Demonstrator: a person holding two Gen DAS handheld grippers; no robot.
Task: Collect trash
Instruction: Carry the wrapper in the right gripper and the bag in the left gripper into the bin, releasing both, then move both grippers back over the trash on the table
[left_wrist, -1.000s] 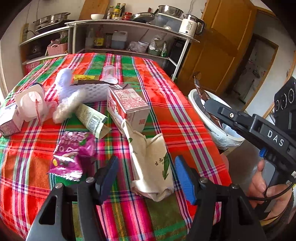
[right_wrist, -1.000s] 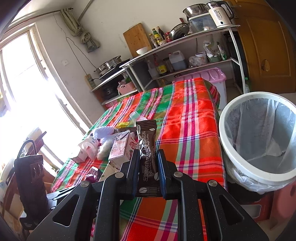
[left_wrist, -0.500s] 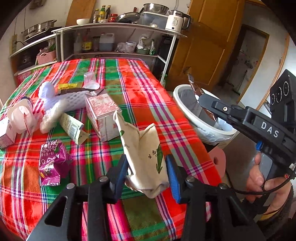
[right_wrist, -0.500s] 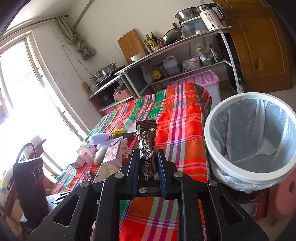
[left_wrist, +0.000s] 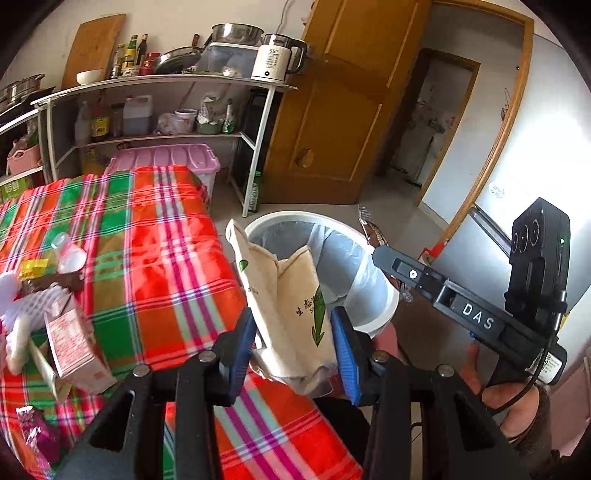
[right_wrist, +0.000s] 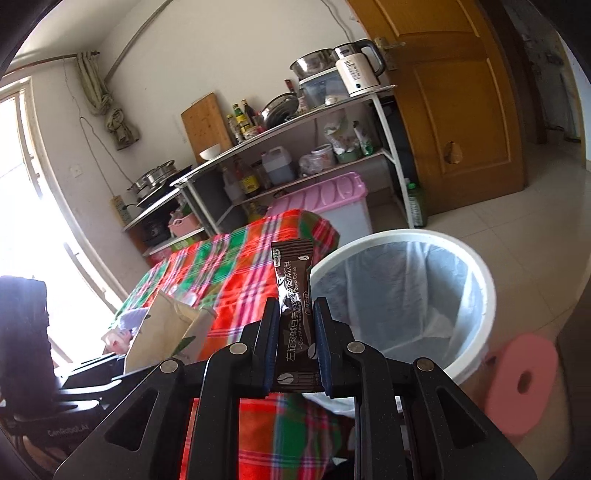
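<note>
Left to right in the left wrist view: worktop (left_wrist: 166, 258) w/ plaid cloth still carries most of the trash, namely a purple wrapper (left_wrist: 35, 435) at the near edge, a pink carton (left_wrist: 75, 350), white foam netting (left_wrist: 37, 299), a yellow packet (left_wrist: 33, 266) and a clear cup (left_wrist: 68, 254). So the bulk of collecting looks undone. Next, left gripper (left_wrist: 293, 343): jaws clamped on a beige paper bag (left_wrist: 288, 306), lifted off the worktop, held near the table edge w/ the bin (left_wrist: 384, 306) just behind it; not yet over the opening, as far as I can judge. Bin has a clear liner and appears empty inside, so prob nothing dropped yet. Right gripper (right_wrist: 295, 343): jaws closed on a brown coffee sachet (right_wrist: 293, 291), upright, beside the bin rim (right_wrist: 491, 295) but short of the opening. A pink stool (right_wrist: 521, 384) sits on the floor right of the bin. Left to do: carry both pieces over the bin, release, then go back for the rest.
</note>
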